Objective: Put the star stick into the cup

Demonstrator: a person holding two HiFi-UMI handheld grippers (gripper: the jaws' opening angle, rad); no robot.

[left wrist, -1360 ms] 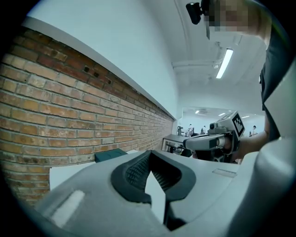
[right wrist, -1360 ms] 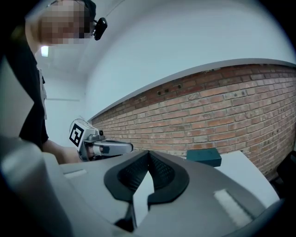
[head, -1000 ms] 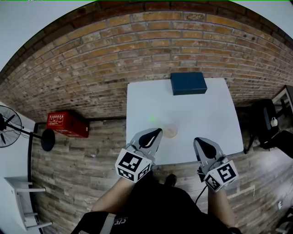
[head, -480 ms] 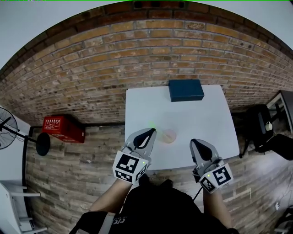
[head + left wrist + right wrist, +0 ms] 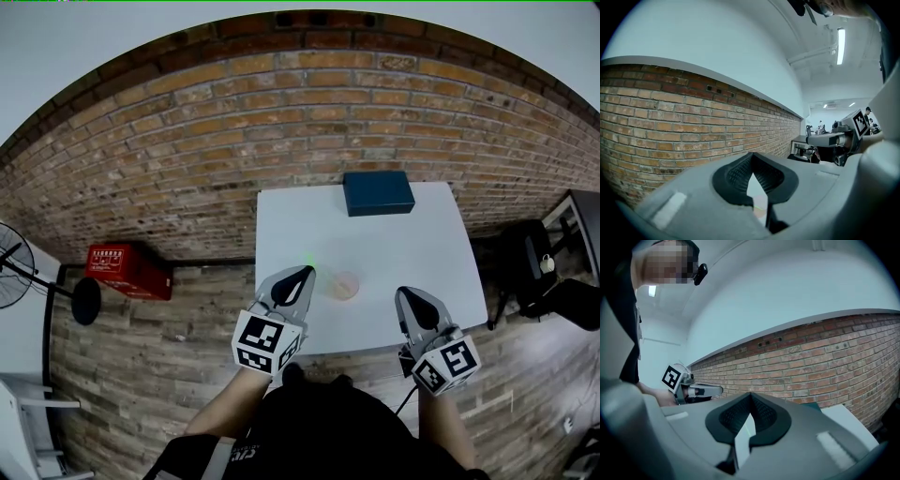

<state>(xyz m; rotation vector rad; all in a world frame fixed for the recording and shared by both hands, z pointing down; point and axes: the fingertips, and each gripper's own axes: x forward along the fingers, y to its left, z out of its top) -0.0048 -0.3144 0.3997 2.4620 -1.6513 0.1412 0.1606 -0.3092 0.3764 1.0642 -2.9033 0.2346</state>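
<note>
From the head view, a white table stands against a brick wall, with a blue box at its far edge, a clear cup near the near edge and the faint green star stick lying just left of and beyond the cup; the left gripper and right gripper flank the cup, and a red crate sits on the floor to the left. In the left gripper view, the jaws are pressed together on nothing, with the cup glimpsed below them. In the right gripper view, the jaws likewise meet empty, with the box corner beyond.
</note>
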